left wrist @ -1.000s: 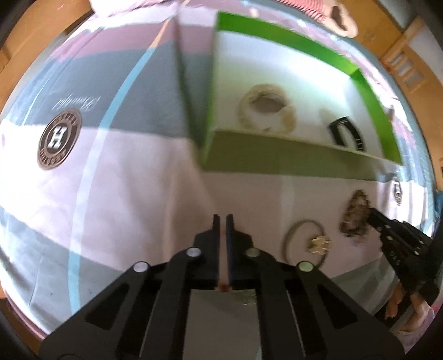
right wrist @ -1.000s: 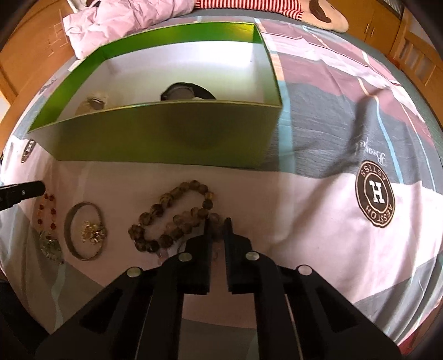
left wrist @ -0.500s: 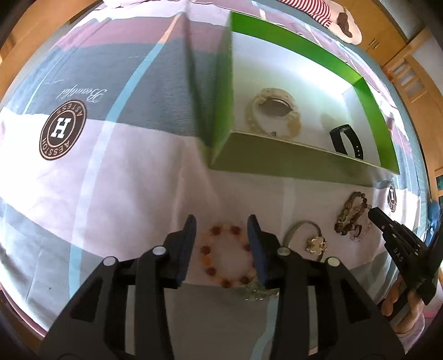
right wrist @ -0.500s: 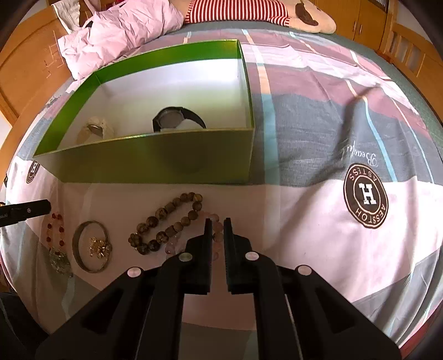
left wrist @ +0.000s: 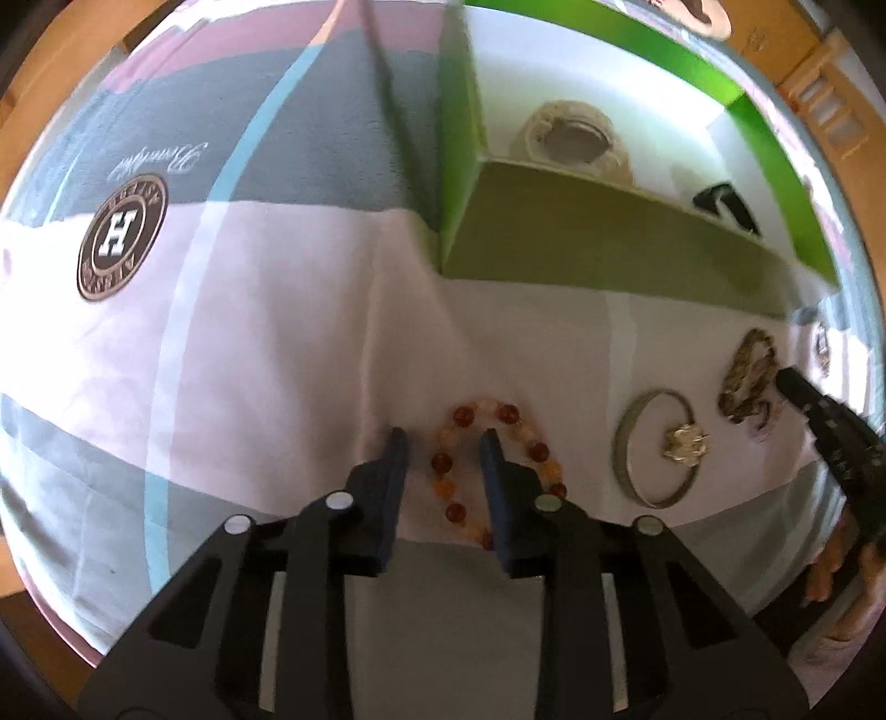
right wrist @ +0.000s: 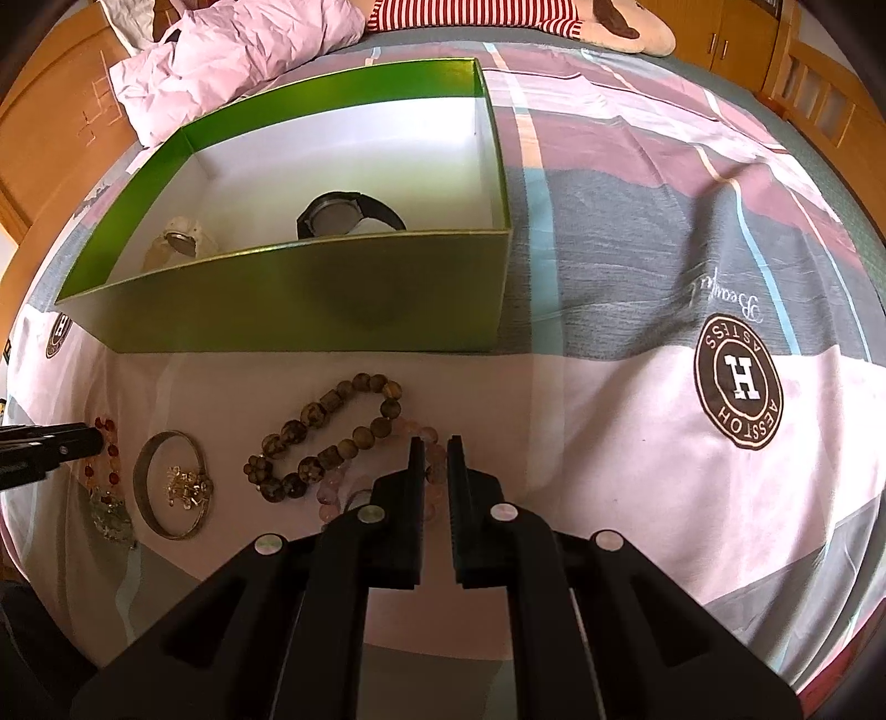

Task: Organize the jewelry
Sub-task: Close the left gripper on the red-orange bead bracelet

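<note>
My left gripper (left wrist: 443,440) is open, low over the bedsheet, with its fingers straddling the left arc of a red and orange bead bracelet (left wrist: 501,421). My right gripper (right wrist: 436,446) is nearly shut, its tips over a pale pink bead bracelet (right wrist: 412,429) that lies partly under a brown bead bracelet (right wrist: 326,437); whether it grips it is unclear. A metal bangle (left wrist: 656,448) (right wrist: 169,484) with a gold charm lies between the two. The green box (right wrist: 288,293) (left wrist: 598,238) behind holds a white watch (right wrist: 180,243) and a black watch (right wrist: 346,213).
A patterned bedsheet (right wrist: 637,387) with a round H logo (right wrist: 739,379) covers the bed. A pink crumpled cloth (right wrist: 232,50) and a striped plush toy (right wrist: 609,22) lie behind the box. Wooden furniture (right wrist: 39,127) borders the bed.
My left gripper has opened from shut and dropped lower over the red bead bracelet, its fingers now either side of one arc. My right gripper has drawn back slightly from the box, still nearly shut.
</note>
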The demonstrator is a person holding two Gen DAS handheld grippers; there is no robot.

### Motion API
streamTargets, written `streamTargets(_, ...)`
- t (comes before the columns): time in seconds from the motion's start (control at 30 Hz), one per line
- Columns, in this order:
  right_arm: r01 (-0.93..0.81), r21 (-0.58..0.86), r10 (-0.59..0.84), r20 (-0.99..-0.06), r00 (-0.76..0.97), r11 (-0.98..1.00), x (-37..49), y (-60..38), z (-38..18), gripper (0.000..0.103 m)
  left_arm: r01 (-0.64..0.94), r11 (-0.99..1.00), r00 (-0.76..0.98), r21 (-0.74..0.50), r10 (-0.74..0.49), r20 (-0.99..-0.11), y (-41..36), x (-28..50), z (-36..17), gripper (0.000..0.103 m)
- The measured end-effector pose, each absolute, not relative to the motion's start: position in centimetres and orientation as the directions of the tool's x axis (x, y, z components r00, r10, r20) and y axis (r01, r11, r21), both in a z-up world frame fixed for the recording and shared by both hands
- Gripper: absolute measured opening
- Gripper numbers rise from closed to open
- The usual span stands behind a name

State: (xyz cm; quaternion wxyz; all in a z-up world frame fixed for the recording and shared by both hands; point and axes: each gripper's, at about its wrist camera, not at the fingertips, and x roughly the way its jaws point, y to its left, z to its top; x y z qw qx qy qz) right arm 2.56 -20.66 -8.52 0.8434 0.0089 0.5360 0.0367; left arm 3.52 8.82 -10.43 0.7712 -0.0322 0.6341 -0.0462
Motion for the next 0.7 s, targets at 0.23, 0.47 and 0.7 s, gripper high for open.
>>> streamTargets(0.23,-0.041,0.072,0.082,-0.911,0.404,0.997,2.5,-21.0,-8.9,0.008,0.057,0.992,0.241,-0.112,-0.123,-0.963,8.0,3.6,-9.8,0.008)
streamTargets(0.47,-0.061,0.046,0.066,-0.914,0.399,0.997,2.4,-20.7,-9.2,0.009,0.081,0.989,0.246,-0.127,-0.144,-0.959,7.1,4.0,-9.8,0.008)
streamTargets(0.7,-0.072,0.035,0.061,-0.917,0.395,0.997,2.1,-20.2,-9.4,0.009,0.079,0.992,0.225,-0.102,-0.117,-0.967,7.0,4.4,-10.5,0.01)
